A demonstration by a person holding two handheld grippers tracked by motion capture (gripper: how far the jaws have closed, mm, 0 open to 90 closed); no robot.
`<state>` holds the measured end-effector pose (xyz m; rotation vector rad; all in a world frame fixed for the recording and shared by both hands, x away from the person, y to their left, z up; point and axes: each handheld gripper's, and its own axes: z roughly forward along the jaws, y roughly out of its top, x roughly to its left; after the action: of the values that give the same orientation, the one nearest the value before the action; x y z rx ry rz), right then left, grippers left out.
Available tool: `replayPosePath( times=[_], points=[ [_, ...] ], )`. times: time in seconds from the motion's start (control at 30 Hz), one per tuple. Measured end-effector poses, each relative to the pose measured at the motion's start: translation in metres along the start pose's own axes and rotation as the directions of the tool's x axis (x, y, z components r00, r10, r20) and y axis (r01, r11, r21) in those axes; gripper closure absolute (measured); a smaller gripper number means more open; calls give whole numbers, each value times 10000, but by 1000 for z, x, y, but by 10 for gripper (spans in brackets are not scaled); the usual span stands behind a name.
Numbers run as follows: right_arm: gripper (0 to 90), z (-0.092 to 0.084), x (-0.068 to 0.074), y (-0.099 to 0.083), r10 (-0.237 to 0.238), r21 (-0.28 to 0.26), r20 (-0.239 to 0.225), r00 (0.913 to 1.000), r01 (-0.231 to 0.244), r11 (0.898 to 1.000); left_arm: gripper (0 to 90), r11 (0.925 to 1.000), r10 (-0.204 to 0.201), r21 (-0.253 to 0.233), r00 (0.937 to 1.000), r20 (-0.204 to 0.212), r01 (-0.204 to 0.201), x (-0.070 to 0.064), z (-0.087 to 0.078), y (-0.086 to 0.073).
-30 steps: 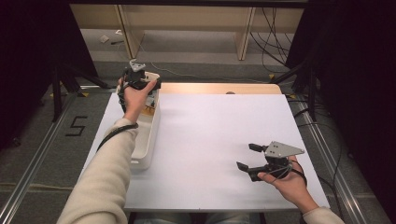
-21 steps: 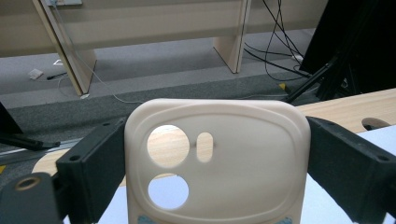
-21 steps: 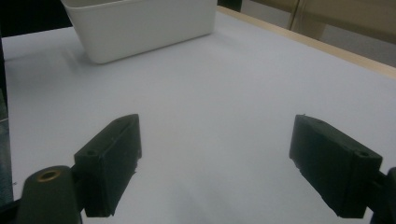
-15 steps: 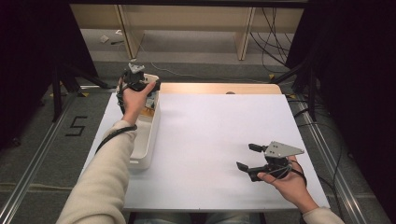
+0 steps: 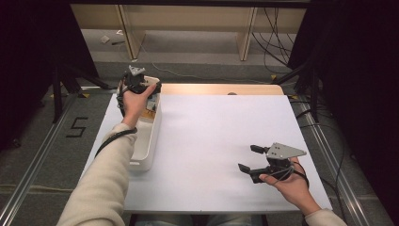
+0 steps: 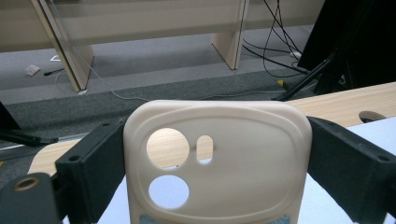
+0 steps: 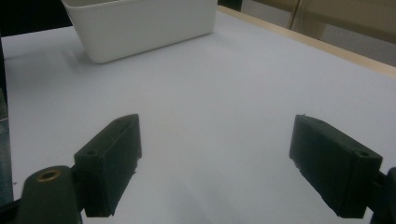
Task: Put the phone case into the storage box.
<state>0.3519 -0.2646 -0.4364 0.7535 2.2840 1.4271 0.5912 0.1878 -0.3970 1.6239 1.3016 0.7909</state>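
A cream phone case is clamped between the jaws of the left gripper, held above the far end of the white bin at ten o'clock on the table. The right gripper is held at four o'clock, jaws wide apart and empty. Cables and wooden legs are seen beyond. Some items, too small to identify, lie in the bin.
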Motion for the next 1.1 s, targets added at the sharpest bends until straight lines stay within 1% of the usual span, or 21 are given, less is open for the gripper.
replayPosePath(
  times=[0.57,1.1],
  points=[
    [178,0,0,0,0,11,-17,10000,0,10000,92,9998,-13,216,10000,2,13,2,-1,-5],
    [178,0,0,0,-8,22,-19,10000,8,10000,91,9996,-24,280,10000,26,23,4,-2,-7]
  ],
)
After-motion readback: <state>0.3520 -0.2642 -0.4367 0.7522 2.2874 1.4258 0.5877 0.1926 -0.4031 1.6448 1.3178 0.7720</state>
